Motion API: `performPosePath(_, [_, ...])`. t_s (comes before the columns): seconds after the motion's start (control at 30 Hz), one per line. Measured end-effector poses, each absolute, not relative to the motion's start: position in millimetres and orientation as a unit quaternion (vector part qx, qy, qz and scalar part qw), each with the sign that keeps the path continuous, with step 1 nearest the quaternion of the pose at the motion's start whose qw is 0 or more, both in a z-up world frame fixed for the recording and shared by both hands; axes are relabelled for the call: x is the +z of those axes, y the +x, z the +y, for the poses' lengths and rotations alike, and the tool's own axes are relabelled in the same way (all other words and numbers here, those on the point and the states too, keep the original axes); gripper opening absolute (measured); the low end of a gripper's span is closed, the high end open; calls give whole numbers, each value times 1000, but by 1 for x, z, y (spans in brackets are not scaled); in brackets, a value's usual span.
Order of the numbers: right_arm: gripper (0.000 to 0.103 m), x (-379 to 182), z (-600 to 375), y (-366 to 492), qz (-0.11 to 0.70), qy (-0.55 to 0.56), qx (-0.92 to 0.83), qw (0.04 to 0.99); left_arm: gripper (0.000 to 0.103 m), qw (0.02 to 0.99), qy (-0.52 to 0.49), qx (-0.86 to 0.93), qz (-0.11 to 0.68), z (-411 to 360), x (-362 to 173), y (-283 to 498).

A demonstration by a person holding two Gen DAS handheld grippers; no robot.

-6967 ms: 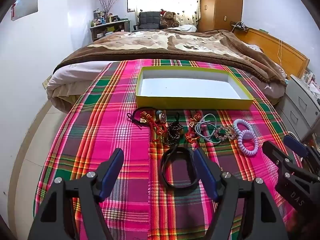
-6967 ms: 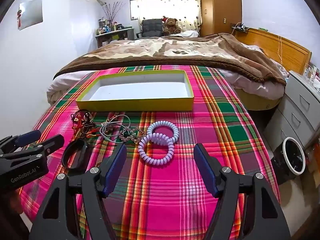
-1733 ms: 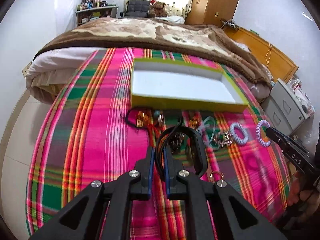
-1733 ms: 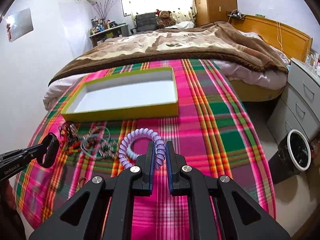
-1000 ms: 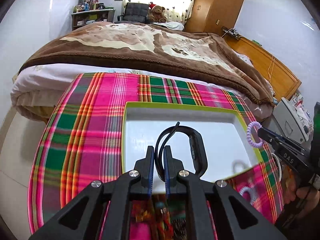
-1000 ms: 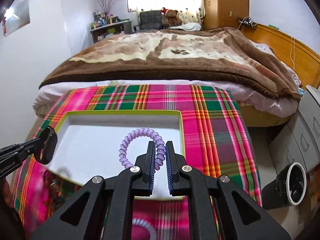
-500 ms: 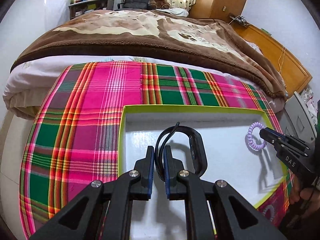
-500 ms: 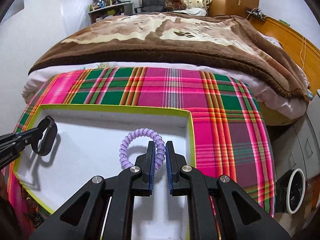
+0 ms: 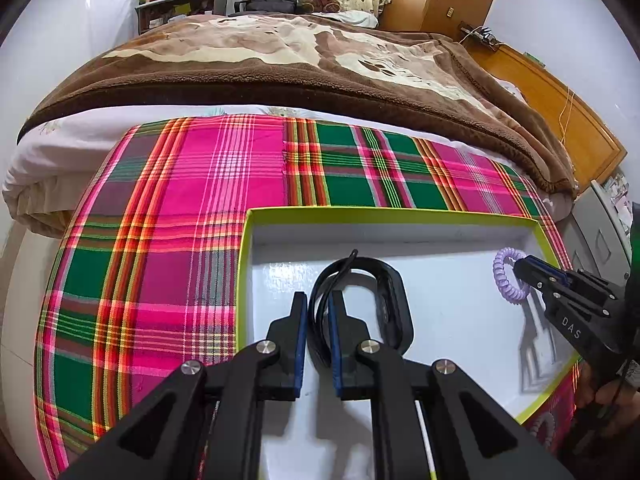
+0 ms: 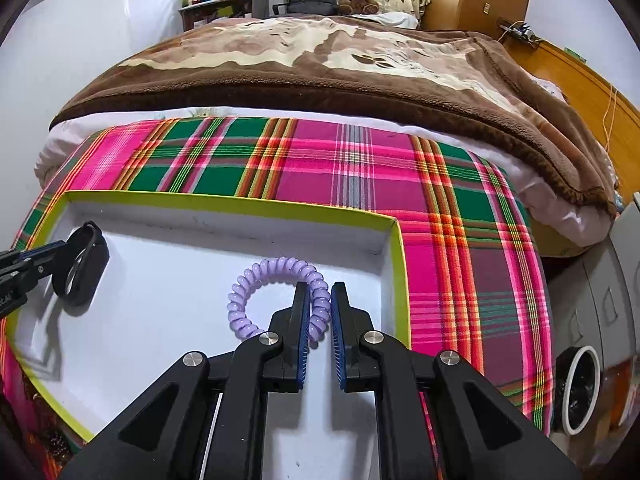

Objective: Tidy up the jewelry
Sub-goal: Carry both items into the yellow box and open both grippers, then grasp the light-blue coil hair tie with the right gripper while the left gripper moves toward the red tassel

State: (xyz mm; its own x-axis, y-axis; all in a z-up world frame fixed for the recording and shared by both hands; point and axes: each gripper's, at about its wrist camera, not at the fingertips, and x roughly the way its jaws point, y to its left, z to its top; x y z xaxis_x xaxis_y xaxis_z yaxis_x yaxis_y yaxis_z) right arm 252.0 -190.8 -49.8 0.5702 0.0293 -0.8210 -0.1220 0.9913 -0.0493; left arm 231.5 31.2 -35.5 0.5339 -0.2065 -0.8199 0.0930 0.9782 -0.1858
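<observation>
Both tongs over tray [image 9: 384, 213]

Both wrist views look down closely into one tray [image 9: 384, 213], facing the bed [image 10: 320, 64]

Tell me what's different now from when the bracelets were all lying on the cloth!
The left gripper picked up the black band and the right gripper picked up the purple coil. Both carried them forward and lowered them into the yellow box. The jaws now look slightly parted, as if letting go. The box and plaid cloth stayed put.
</observation>
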Motion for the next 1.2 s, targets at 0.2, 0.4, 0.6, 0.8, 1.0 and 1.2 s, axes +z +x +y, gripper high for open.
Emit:
performPosePath(0.2, [18,-47,-191,250,456,-47,41,888,24,873,-66,-92,474,31,-34,231])
performPosePath(0.4, [44,-29,-194,235,434,-30,55,899,38,881,-77,-94,457,35,-18,216])
performPosePath(0.6, [44,-6,-201,202,406,-15,67,911,43,898,-69,-107,421,39,7,184])
performPosePath(0.8, [44,-1,-213,166,402,-7,73,913,47,911,-69,-117,390,45,19,145])
performPosePath(1.0, [44,-19,-218,128,426,-24,78,901,58,907,-92,-128,389,56,18,118])
performPosePath(1.2, [44,-34,-222,105,446,-24,87,890,59,904,-112,-110,398,72,13,97])
